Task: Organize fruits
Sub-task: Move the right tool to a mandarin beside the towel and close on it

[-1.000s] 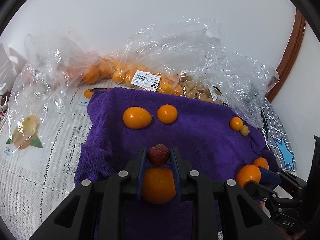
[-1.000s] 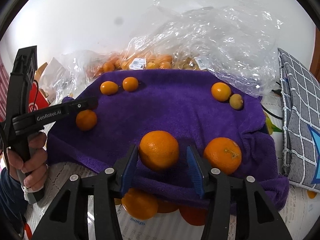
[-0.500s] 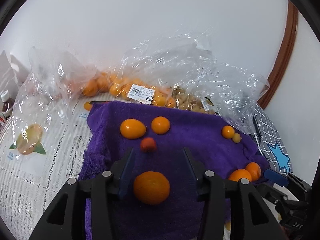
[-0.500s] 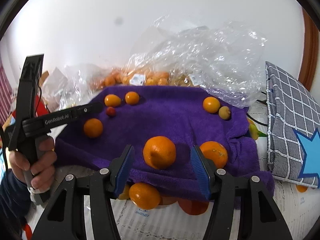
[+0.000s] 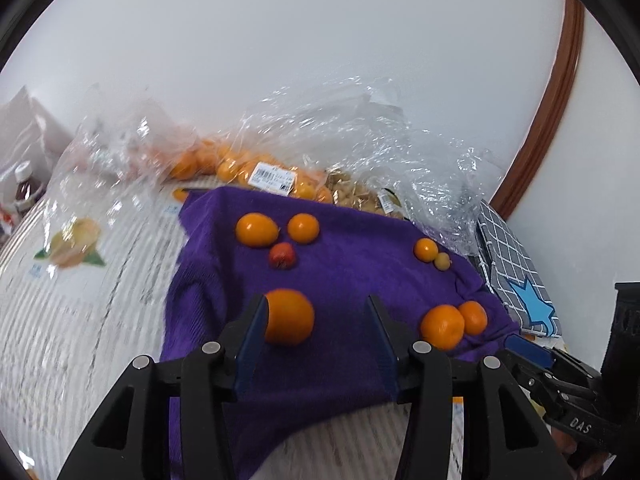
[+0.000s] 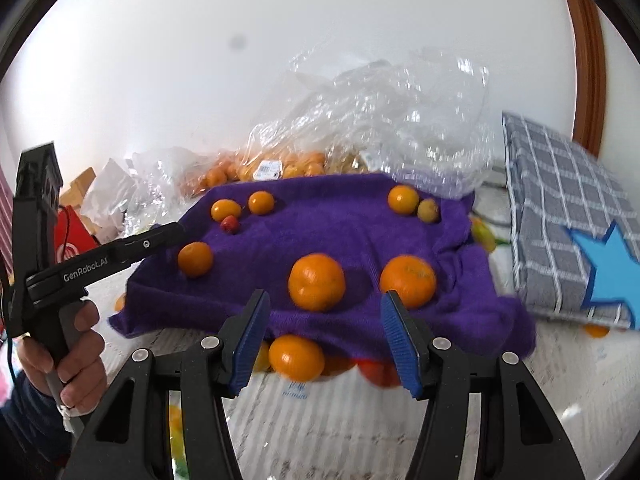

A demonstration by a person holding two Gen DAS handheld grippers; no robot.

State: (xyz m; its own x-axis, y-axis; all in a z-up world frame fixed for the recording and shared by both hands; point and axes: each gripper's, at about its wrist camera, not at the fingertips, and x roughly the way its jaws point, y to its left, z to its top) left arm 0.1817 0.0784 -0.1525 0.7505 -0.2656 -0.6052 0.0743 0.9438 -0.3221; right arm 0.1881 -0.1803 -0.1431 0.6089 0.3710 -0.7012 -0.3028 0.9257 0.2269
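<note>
Left wrist: left claw (image 5: 316, 336) gapes wide, empty; right claw (image 6: 326, 336) likewise, above purple towel (image 6: 340, 232).

Left gripper (image 5: 316, 332): jaws, shut a second ago on the red berry (image 5: 282, 256), now spread wide and drawn back; berry lies free on the purple towel (image 5: 360, 248), just below two kumquats.
Orange (image 5: 289, 317): now beside the left finger, unheld.
Right gripper (image 6: 325, 338): jaws wider, backed off the mandarin (image 6: 317, 282) to the towel's near edge.

Black left gripper (image 6: 178, 232), "GenRobot.AI" lettering, blue-padded fingers (image 5: 250, 344), bare hand (image 6: 76, 356)
</note>
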